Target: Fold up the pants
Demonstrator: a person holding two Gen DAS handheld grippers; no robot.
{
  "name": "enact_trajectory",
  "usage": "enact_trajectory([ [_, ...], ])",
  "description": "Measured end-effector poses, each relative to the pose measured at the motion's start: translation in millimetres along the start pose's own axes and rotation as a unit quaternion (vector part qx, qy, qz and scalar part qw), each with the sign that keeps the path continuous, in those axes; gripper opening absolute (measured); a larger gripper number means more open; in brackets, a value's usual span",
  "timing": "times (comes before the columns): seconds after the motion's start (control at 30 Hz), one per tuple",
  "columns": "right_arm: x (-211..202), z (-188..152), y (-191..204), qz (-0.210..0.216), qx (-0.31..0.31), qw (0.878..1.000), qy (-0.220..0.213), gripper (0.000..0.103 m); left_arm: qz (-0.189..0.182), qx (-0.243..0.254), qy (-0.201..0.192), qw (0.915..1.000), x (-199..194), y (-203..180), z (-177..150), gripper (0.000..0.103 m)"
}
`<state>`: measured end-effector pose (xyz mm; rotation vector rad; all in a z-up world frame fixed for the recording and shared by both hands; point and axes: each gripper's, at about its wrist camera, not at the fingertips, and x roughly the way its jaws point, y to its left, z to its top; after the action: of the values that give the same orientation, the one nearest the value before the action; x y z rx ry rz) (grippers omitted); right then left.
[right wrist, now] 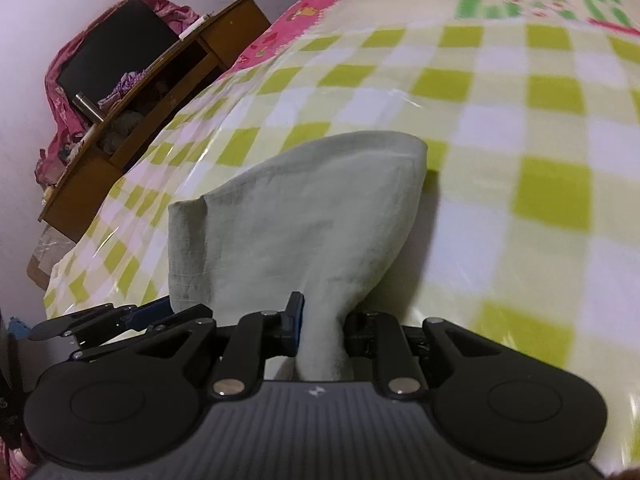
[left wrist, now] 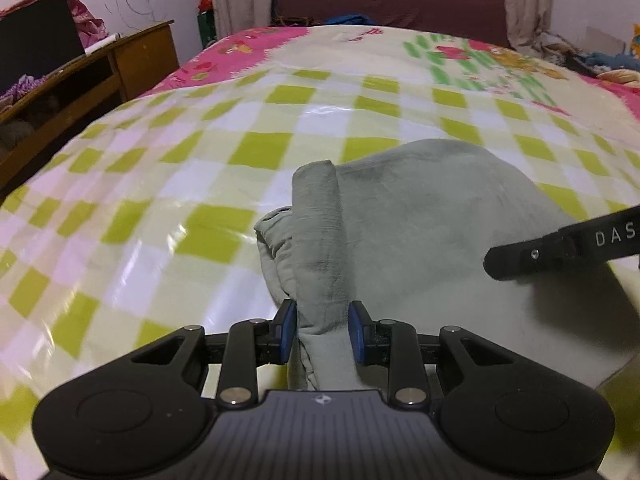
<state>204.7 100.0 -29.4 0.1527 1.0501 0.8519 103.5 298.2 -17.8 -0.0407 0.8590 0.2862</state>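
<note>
Wooden desk: a brown wooden desk [left wrist: 132, 56] with open shelves stands at the far left beside the bed, against a pale wall; a flat black panel [left wrist: 38, 38] and crumpled pink cloth [left wrist: 86, 20] rest on top of it.
Bed cover: a glossy sheet checked in lime green and white [left wrist: 168, 184] covers the near part of the bed; beyond it lies a pink-bordered cream blanket with cartoon prints [left wrist: 460, 56].
Pants: soft pale grey-green fabric pants [left wrist: 400, 208] lie bunched on the checked sheet, right of centre in the left wrist view, with one rolled fold rising toward the camera.
Left gripper: the black two-finger left gripper with blue pads [left wrist: 322, 330] is clenched on that rolled fold of the pants, the cloth pressed between both pads.
Right gripper: the black right gripper [right wrist: 320, 330] grasps another part of the pants, a pinched neck of cloth filling the gap between its fingers; the fabric fans upward from there to a lifted edge above the sheet.
Spacing: in the right wrist view the left gripper's fingers show at the lower left, just beside the cloth's left edge; in the left wrist view one black finger of the right gripper reaches in from the right edge over the pants.
</note>
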Motion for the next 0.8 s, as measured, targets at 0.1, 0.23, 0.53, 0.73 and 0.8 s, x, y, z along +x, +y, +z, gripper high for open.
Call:
enact_trajectory([
  [0.1, 22, 17, 10, -0.005, -0.003, 1.0, 0.003, 0.018, 0.012, -0.002, 0.006, 0.9999, 17, 14, 11, 0.043],
  [0.23, 48, 37, 22, -0.031, -0.013, 0.999, 0.002, 0.02, 0.034, -0.014, 0.004, 0.9993, 32, 26, 26, 0.049],
  [0.53, 8, 27, 30, -0.072, -0.042, 0.996, -0.043, 0.044, 0.066, -0.013, -0.002, 0.9977, 8, 23, 22, 0.049],
  [0.73, -24, -3, 28, -0.07, -0.045, 0.995, -0.048, 0.043, 0.054, -0.034, -0.001, 0.998, -17, 20, 14, 0.049],
  [0.8, -19, -9, 31, -0.094, -0.061, 0.994, -0.019, 0.043, 0.057, -0.024, 0.011, 0.998, -19, 12, 12, 0.049],
])
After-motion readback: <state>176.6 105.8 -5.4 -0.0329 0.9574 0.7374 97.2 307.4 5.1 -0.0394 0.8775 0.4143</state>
